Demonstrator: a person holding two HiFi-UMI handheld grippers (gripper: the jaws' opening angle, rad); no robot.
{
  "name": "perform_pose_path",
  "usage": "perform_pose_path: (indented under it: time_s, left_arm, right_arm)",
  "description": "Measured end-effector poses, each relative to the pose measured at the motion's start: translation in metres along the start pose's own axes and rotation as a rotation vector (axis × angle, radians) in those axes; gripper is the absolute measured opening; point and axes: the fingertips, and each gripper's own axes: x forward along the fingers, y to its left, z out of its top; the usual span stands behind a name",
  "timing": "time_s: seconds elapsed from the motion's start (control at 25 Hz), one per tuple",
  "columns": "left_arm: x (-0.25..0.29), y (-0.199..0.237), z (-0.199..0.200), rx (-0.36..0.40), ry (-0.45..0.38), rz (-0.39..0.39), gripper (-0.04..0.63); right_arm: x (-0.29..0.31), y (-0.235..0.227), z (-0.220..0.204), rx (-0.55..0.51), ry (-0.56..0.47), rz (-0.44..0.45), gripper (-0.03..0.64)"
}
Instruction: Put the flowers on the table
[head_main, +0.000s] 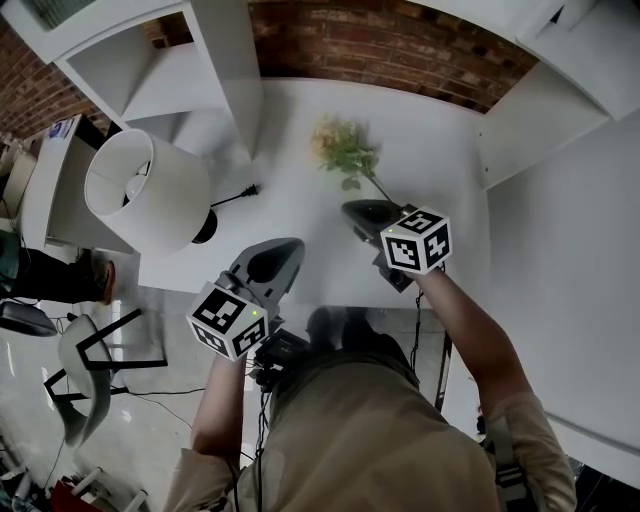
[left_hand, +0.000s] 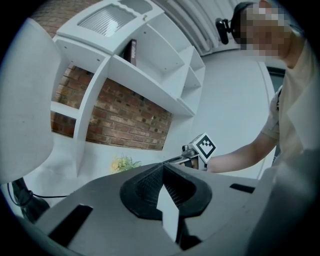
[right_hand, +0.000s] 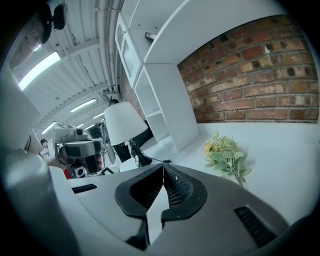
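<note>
A small bunch of yellow flowers (head_main: 343, 148) with green leaves lies on the white table (head_main: 430, 130), its thin stem running toward me. My right gripper (head_main: 370, 211) sits just behind the stem's end with its jaws shut and nothing between them. In the right gripper view the flowers (right_hand: 226, 154) lie to the right of and beyond the shut right gripper (right_hand: 163, 165). My left gripper (head_main: 273, 262) hovers over the table's near edge, also shut and empty. In the left gripper view, past the shut left gripper (left_hand: 163, 163), I see the flowers (left_hand: 124, 163).
A white lamp (head_main: 148, 190) with a black base stands at the table's left, its cord and plug (head_main: 244, 190) lying toward the middle. A white shelf unit (head_main: 205, 70) rises behind it, and a brick wall (head_main: 390, 45) backs the table. Chairs (head_main: 85, 370) stand on the floor at lower left.
</note>
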Motion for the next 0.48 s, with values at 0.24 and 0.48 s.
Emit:
perform_pose_path:
  time_s: [0.24, 0.48]
  left_arm:
    - [-0.003, -0.005, 0.002, 0.009, -0.007, -0.011, 0.008]
    - [-0.005, -0.011, 0.004, 0.014, -0.018, -0.024, 0.008]
  right_arm:
    - [-0.008, 0.009, -0.001, 0.032, -0.023, 0.013, 0.023]
    - [-0.017, 0.014, -0.004, 0.083, -0.049, 0.022, 0.023]
